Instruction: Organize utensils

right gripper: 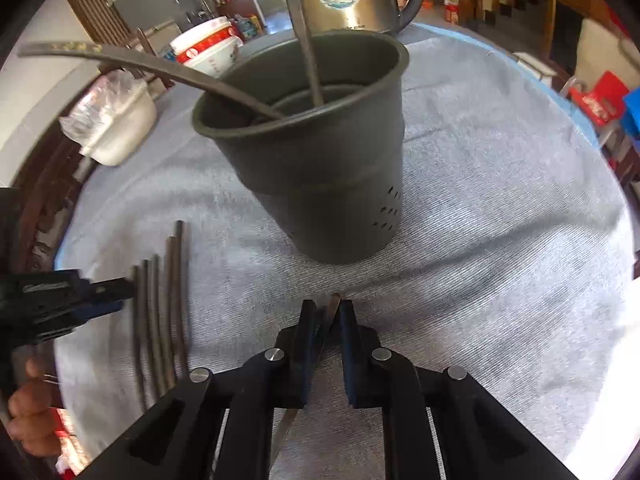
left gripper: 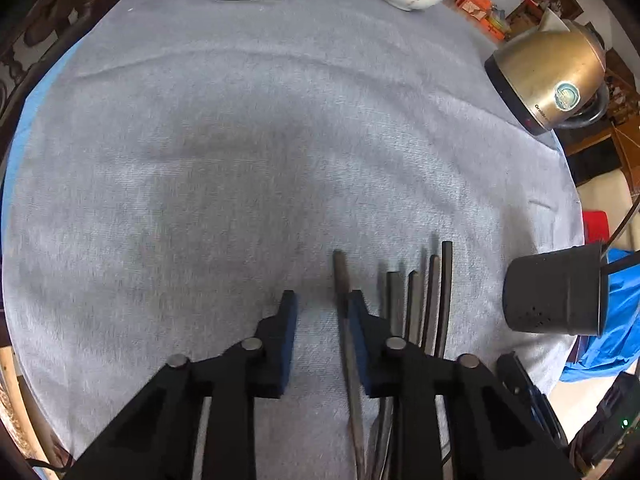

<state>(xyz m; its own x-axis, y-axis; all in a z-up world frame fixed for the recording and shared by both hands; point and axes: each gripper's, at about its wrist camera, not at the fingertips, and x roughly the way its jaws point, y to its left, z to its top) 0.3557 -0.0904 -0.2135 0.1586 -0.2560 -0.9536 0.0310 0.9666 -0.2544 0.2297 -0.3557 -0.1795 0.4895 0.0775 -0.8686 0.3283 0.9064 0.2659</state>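
Two grippers work: right gripper [right gripper: 325,309] fingers pinch one chopstick [right gripper: 331,307]; lift it straight before tipping into holder [right gripper: 316,184] ahead. Left gripper [left gripper: 322,300] fingers gape, another chopstick [left gripper: 341,276] touching one.

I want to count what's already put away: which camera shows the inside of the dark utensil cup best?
The right wrist view: the cup stands upright near the middle, its open mouth facing the camera, with two utensil handles leaning out. The left wrist view shows only its outer wall at the right edge, the inside hidden.
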